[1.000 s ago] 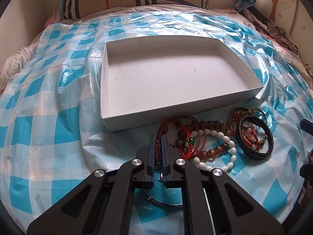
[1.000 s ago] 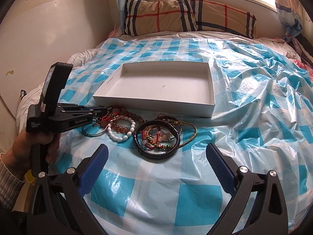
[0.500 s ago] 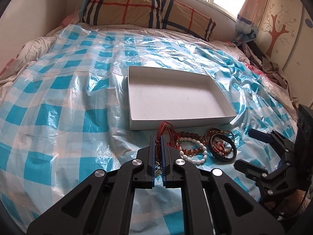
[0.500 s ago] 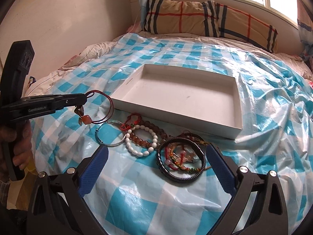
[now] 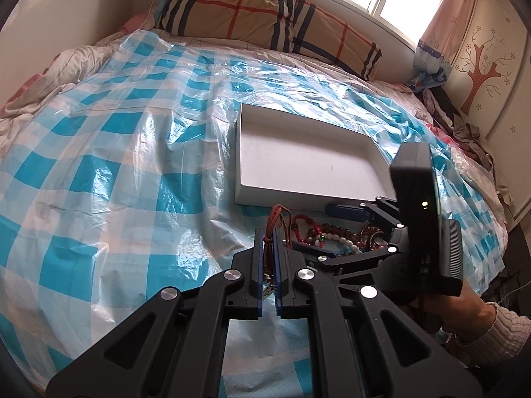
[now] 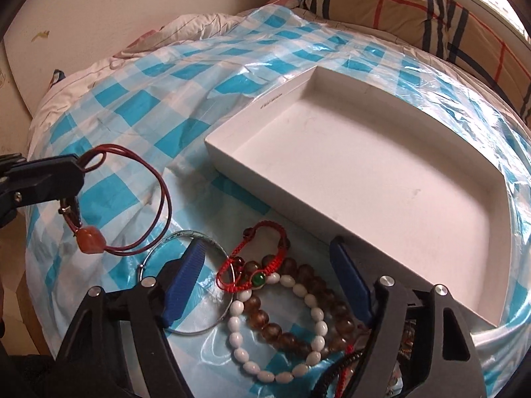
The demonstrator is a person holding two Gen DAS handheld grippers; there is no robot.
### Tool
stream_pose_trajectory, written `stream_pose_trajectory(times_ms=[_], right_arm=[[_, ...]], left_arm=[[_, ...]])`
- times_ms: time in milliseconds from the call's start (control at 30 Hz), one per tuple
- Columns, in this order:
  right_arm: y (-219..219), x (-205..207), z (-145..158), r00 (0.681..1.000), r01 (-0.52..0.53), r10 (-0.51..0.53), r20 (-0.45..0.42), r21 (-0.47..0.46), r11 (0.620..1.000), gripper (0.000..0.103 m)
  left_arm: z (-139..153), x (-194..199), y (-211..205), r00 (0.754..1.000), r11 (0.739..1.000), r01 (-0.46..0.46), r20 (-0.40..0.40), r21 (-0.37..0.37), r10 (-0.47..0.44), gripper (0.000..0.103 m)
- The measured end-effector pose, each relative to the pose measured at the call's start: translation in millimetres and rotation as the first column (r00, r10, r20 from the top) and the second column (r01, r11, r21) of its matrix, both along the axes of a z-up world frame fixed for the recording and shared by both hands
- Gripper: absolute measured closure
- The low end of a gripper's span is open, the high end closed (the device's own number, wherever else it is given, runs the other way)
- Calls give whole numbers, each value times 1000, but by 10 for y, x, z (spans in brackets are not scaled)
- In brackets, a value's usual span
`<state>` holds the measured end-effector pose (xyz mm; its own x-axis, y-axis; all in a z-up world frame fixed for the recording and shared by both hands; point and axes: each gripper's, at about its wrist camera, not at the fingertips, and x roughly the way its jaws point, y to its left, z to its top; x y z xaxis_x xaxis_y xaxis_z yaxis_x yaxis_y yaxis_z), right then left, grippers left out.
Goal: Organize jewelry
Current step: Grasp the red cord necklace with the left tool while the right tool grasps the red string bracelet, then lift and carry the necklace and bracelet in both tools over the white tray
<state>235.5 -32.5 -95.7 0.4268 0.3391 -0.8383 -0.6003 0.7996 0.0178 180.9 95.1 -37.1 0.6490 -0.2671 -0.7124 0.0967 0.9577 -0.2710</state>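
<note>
My left gripper (image 5: 268,232) is shut on a dark red cord necklace (image 6: 159,192) with an orange stone pendant (image 6: 90,239), held above the bed. It also shows at the left edge of the right wrist view (image 6: 74,169). My right gripper (image 6: 265,248) is open and low over a pile of bracelets: a red braided one (image 6: 262,255), a white bead one (image 6: 298,325), a brown bead one (image 6: 285,315) and a thin silver bangle (image 6: 186,285). An empty white box (image 6: 381,179) lies just beyond the pile.
A blue and white checked plastic sheet (image 5: 116,172) covers the bed. A plaid pillow (image 5: 265,20) lies at the headboard under the window. Rumpled clothes (image 5: 464,126) lie at the right edge of the bed.
My left gripper has lifted the red cord necklace off the pile and pulled back. My right gripper has moved forward and down over the bracelets, still open.
</note>
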Motion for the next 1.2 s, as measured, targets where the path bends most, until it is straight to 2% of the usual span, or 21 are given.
stream_pose_trajectory(times_ms=[67, 200, 267, 367, 567, 867, 1200], right_arm=[[43, 18, -53, 1000, -17, 17, -4, -11, 1000, 35], [10, 16, -24, 1000, -11, 11, -7, -4, 1000, 73], [-49, 15, 9, 999, 6, -4, -35, 33, 999, 84], [-154, -56, 97, 999, 35, -32, -44, 69, 997, 92], [-431, -336, 361, 996, 86, -80, -45, 165, 983, 95], [-796, -841, 774, 990, 129, -138, 16, 271, 954, 95], [-1106, -1149, 925, 982, 167, -188, 26, 353, 921, 95]], left_arm=[[12, -12, 2, 1000, 1000, -5, 7, -3, 5, 98], [42, -59, 9, 1000, 1000, -13, 21, -22, 14, 98], [56, -81, 7, 1000, 1000, -12, 24, -28, 12, 98], [101, -126, -12, 999, 999, -3, 34, -34, 5, 98], [201, -209, -100, 999, 999, 17, 50, -42, -15, 98], [390, -390, -300, 996, 998, 53, 77, -33, -51, 98], [513, -542, -449, 993, 997, 82, 83, -12, -81, 98]])
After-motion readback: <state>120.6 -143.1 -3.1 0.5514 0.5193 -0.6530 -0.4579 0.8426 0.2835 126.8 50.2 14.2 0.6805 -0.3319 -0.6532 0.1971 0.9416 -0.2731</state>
